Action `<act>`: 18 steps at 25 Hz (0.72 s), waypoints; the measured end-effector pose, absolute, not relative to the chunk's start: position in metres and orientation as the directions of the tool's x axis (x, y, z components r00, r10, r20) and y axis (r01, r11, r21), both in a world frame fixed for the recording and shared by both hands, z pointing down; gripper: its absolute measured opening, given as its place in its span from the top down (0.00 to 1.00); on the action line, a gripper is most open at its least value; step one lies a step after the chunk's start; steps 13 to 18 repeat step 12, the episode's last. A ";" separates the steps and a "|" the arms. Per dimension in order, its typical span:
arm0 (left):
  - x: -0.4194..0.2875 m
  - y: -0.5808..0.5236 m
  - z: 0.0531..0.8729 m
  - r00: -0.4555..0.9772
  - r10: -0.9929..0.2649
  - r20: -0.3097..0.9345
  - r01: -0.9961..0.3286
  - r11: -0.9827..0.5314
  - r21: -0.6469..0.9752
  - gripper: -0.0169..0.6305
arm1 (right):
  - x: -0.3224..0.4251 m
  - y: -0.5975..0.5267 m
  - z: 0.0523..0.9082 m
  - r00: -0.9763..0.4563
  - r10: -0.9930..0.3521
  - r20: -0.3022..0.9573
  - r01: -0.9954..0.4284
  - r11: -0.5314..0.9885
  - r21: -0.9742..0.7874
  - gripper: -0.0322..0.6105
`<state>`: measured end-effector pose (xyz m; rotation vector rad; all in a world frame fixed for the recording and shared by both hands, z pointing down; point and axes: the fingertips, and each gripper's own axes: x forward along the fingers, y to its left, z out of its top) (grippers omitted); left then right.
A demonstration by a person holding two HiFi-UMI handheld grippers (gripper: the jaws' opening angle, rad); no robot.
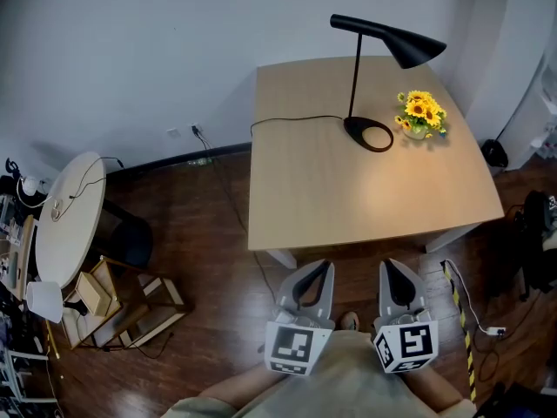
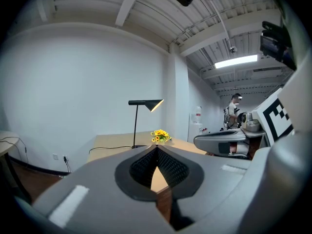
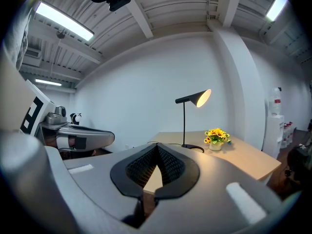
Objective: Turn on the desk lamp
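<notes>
**Lamp lit on the bench, both grippers held back and empty**

The desk lamp (image 1: 354, 81) stood at the far side of the wooden bench (image 1: 348, 207), its round black base flat on the top and its thin stem upright. The black cone shade reached out to the right over the bench's far right corner. In both gripper views the inside of the shade glowed warm, and in the head view a soft pool of light lay on the wood around the base. A small pot of sunflowers (image 1: 421, 114) sat just to the right of the base, apart from it. The lamp's dark cord (image 1: 287, 120) ran from the base leftward across the bench to its left edge.

The left gripper (image 1: 318, 273) and the right gripper (image 1: 396, 277) hung side by side close to the person's body, below the near edge of the bench and well apart from the lamp. Both pointed toward the bench. The left gripper's fingers (image 2: 141, 167) were clenched, tips meeting, with nothing between them. The right gripper's fingers (image 3: 170, 165) were likewise pressed together at the tips and empty.

A round white table (image 1: 70, 216) stood off to the left on the dark wooden floor (image 1: 209, 225).
</notes>
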<state>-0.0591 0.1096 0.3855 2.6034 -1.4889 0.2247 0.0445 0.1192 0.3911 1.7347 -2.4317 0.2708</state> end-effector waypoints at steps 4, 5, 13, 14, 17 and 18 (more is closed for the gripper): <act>-0.058 0.108 0.386 0.503 -0.842 0.194 -0.862 -0.506 0.039 0.98 | 0.045 0.118 0.391 -0.322 -0.922 0.216 -0.947 0.316 -0.065 0.95; -0.058 0.108 0.386 0.504 -0.841 0.195 -0.861 -0.507 0.038 0.98 | 0.046 0.118 0.390 -0.322 -0.922 0.216 -0.947 0.315 -0.066 0.95; -0.058 0.105 0.387 0.505 -0.838 0.205 -0.860 -0.510 0.034 0.98 | 0.045 0.116 0.391 -0.327 -0.920 0.217 -0.945 0.320 -0.071 0.95; -0.058 0.105 0.387 0.505 -0.838 0.205 -0.860 -0.510 0.034 0.98 | 0.045 0.116 0.391 -0.327 -0.920 0.217 -0.945 0.320 -0.071 0.95; -0.058 0.105 0.387 0.505 -0.838 0.205 -0.860 -0.510 0.034 0.98 | 0.045 0.116 0.391 -0.327 -0.920 0.217 -0.945 0.320 -0.071 0.95; -0.058 0.105 0.387 0.505 -0.838 0.205 -0.860 -0.510 0.034 0.98 | 0.045 0.116 0.391 -0.327 -0.920 0.217 -0.945 0.320 -0.071 0.95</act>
